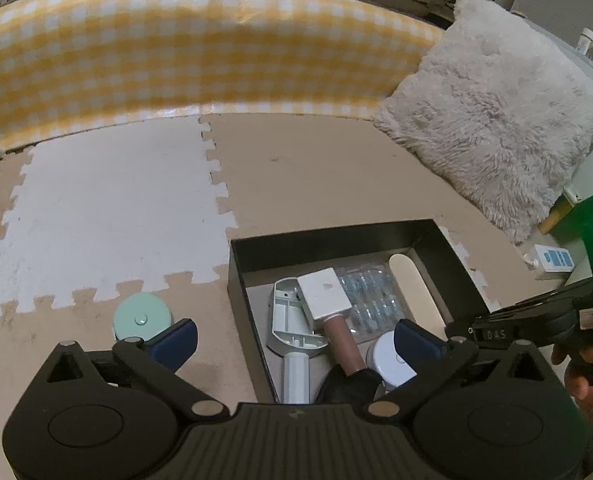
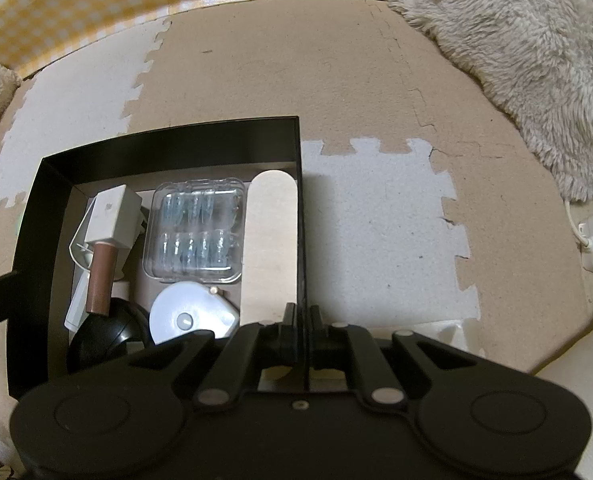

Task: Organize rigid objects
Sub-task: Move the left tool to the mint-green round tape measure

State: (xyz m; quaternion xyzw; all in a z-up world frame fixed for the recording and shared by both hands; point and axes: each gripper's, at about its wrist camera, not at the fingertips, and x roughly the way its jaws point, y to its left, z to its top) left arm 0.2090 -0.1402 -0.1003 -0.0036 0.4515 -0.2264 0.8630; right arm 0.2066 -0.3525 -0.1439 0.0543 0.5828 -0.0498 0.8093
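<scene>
Dim warm indoor light, strong fisheye bending and dark corners, soft grainy focus, green glow at right edge

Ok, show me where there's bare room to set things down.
Free: the foam mat between the gingham panel and the black box, and the mat right of the box up to the furry cushion. Inside the box only the far strip is bare; the rest is crowded. The mint round case takes the near-left mat.

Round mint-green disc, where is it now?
In the left wrist view, the round mint-green disc lies on the foam mat, outside and left of the black box.
</scene>
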